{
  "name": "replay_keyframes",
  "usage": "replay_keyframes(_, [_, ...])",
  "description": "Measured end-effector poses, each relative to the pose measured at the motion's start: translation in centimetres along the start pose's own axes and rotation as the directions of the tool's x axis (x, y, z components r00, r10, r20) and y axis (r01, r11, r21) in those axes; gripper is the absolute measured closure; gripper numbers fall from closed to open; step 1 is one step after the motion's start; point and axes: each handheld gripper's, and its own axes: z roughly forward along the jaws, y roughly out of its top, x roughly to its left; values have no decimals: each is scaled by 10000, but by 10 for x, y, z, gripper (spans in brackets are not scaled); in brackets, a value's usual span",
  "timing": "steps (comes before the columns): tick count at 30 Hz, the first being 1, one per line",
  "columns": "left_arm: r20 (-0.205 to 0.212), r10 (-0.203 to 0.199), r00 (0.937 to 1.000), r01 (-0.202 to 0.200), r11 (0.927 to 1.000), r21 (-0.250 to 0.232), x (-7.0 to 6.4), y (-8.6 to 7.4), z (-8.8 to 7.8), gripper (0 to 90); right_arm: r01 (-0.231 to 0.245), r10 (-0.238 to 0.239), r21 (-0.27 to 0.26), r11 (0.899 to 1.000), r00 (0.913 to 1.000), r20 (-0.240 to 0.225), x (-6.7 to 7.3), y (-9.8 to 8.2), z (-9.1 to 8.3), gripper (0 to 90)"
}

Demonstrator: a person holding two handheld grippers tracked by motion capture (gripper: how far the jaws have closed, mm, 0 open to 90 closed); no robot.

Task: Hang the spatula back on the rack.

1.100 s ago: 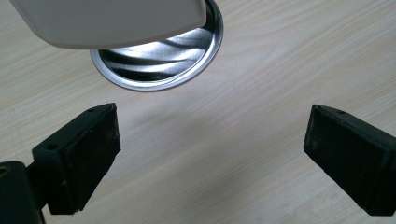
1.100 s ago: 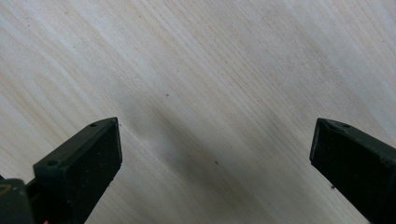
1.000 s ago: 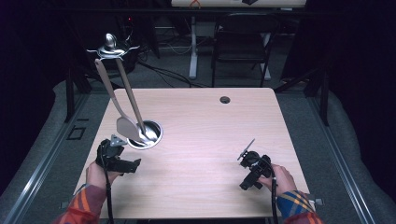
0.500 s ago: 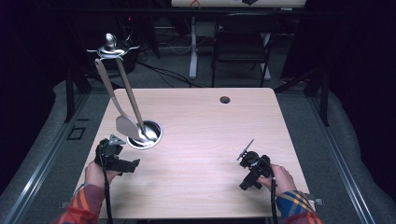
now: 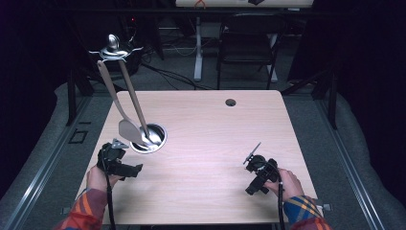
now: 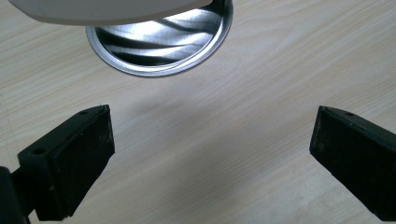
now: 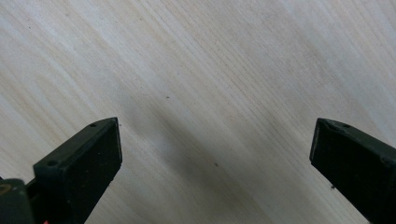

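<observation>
The pale wooden worktop (image 5: 201,139) carries a utensil stand with a round steel base (image 5: 149,138) at its left edge. The left claw (image 5: 125,165), spread wide, sits just near of it. The right claw (image 5: 253,173), also wide, rests near-right.

Left claw (image 5: 119,163): black body, grey three-cornered plate on top, black cable trailing back along the forearm. Right claw (image 5: 258,175): black, thin grey plate on top, black cable. Jaws: matte black blocks, small round hole near each tip. Sleeves (image 5: 86,213): plaid, orange, red, blue, yellow.
</observation>
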Motion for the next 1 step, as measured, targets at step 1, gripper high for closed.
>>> replay_keyframes(1, [-32, -22, 10000, 21, 10000, -31, 0, 0, 1, 0, 52, -52, 2, 10000, 10000, 25, 0, 0, 0, 19])
